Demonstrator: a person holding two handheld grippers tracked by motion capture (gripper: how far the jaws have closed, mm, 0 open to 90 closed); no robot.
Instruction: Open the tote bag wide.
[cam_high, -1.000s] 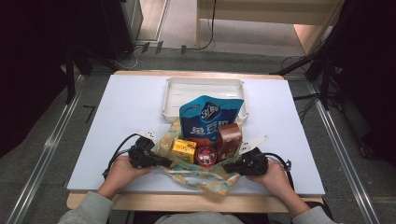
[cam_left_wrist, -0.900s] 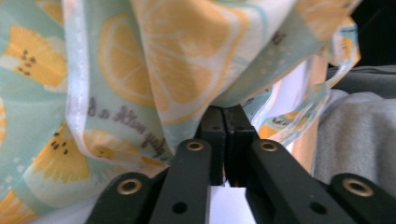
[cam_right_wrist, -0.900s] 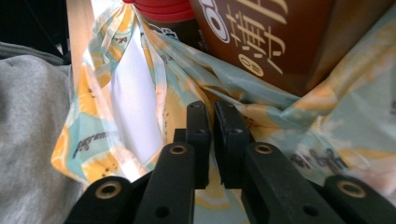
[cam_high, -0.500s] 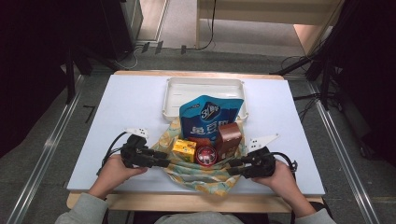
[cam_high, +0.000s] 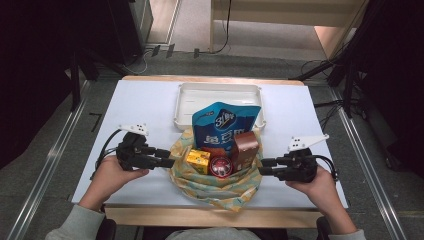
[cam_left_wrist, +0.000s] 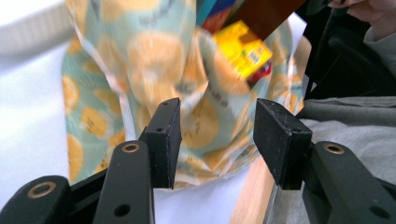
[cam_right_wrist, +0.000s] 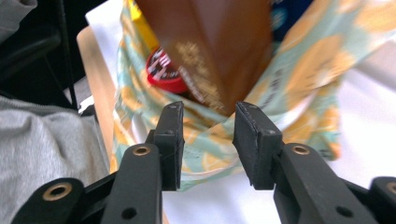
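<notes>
Near edge: printed cloth (cam_high: 220, 187) with an orange-slice pattern lies spread on the worktop (cam_high: 150, 107), its near hem draped toward the wooden front edge. It looks like a wrapping cloth, with the snacks heaped on its centre so the corners can be drawn up around them.

Left hand-held gripper (cam_high: 167, 159) sits just left of the cloth, pointing in at it. Jaws have just been opening and now stand wide; in the left gripper view (cam_left_wrist: 215, 135) the cloth's left fold is past the tips, not pinched. Nothing held.

Right hand-held gripper (cam_high: 265, 166) mirrors it on the right side, jaws also just opened and now parted to a middling gap. In the right gripper view (cam_right_wrist: 208, 135) cloth lies beyond the pads, no contact. Empty too.

My read: both sides of the cloth are let go and it lies slack, so the wrap is not closed.

On the cloth, near to far: red round tin (cam_high: 220, 165) in the middle, yellow box (cam_high: 198, 159) to its left, brown carton (cam_high: 244, 149) upright to its right, tall blue snack bag (cam_high: 223, 126) leaning behind them.

Far: white tray (cam_high: 186, 102) just beyond the cloth, the bag's top overlapping it.
</notes>
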